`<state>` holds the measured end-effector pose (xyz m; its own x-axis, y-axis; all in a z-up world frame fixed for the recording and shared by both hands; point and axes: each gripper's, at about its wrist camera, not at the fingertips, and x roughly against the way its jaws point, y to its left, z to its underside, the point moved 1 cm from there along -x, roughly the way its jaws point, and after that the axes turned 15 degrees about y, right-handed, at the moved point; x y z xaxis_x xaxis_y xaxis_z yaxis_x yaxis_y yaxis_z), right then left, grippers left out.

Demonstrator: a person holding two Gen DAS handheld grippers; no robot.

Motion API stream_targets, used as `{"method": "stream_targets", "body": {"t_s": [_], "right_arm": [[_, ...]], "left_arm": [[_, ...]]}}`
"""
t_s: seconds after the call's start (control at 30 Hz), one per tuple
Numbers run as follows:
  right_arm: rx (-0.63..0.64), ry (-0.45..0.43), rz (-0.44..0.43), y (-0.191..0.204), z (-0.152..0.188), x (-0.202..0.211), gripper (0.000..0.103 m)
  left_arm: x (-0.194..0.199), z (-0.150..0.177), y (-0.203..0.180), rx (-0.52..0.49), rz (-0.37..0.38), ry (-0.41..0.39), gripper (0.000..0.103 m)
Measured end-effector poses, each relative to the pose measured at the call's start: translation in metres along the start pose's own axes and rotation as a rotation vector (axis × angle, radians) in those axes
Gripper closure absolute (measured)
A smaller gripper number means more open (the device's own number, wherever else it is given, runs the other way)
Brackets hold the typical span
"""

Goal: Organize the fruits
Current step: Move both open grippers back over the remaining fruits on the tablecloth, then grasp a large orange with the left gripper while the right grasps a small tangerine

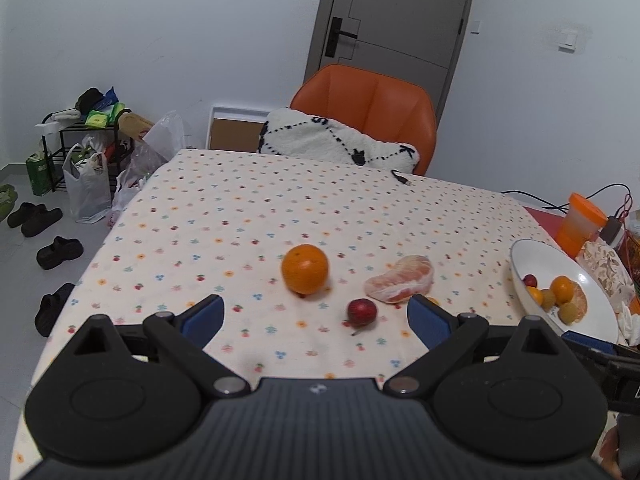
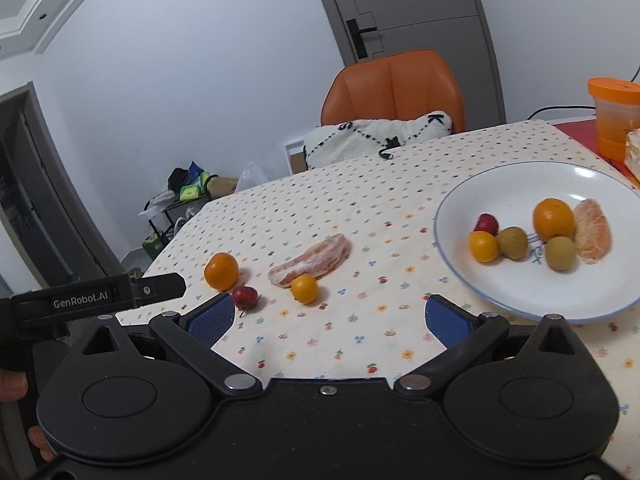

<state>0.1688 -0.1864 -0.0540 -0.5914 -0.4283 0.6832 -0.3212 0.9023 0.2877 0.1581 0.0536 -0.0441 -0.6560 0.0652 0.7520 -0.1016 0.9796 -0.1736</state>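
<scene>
On the flowered tablecloth lie an orange [image 1: 305, 268] [image 2: 221, 271], a peeled pomelo segment [image 1: 401, 285] [image 2: 311, 260], a small red fruit [image 1: 361, 311] [image 2: 245, 296] and a small yellow-orange fruit [image 2: 304, 289]. The white plate [image 2: 520, 184] [image 1: 532, 258] at the right holds several fruits: an orange [image 2: 553, 219], a pomelo piece [image 2: 593, 230], two brown-green fruits, a small orange one and a red one. My left gripper [image 1: 316, 320] is open just short of the red fruit, nothing between its fingers. My right gripper [image 2: 330, 318] is open over bare cloth, left of the plate.
An orange chair [image 1: 372, 108] with a white cushion [image 1: 336, 140] stands at the table's far side. An orange-lidded cup [image 2: 612, 116] and cables sit at the far right. Shoes, bags and a rack [image 1: 80, 152] are on the floor to the left.
</scene>
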Motion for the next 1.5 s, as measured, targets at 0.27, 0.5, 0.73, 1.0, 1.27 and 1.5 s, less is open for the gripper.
{"method": "stream_targets", "body": {"t_s": [0.27,0.5,0.73,1.0,1.27,1.5], "right_arm": [[0.032,0.020,-0.006,0.010,-0.002,-0.015,0.002],[0.030,0.034,-0.008,0.011,-0.007,-0.027,0.011],[0.026,0.048,-0.003,0.013,-0.017,-0.044,0.025],[0.000,0.087,-0.029,0.010,-0.023,-0.066,0.046],[-0.009,0.111,-0.063,0.012,-0.028,-0.081,0.058],[0.005,0.106,-0.058,0.014,-0.027,-0.084,0.075]], "left_arm": [[-0.010,-0.001,0.015,0.027,-0.016,0.010,0.006],[-0.021,-0.005,0.020,0.037,-0.023,0.012,0.008],[-0.035,-0.015,0.020,0.038,-0.025,0.008,0.010],[-0.054,-0.025,0.019,0.047,-0.021,0.025,0.020],[-0.071,-0.034,0.019,0.061,-0.012,0.050,0.035],[-0.079,-0.036,0.020,0.067,0.038,0.047,0.051]]}}
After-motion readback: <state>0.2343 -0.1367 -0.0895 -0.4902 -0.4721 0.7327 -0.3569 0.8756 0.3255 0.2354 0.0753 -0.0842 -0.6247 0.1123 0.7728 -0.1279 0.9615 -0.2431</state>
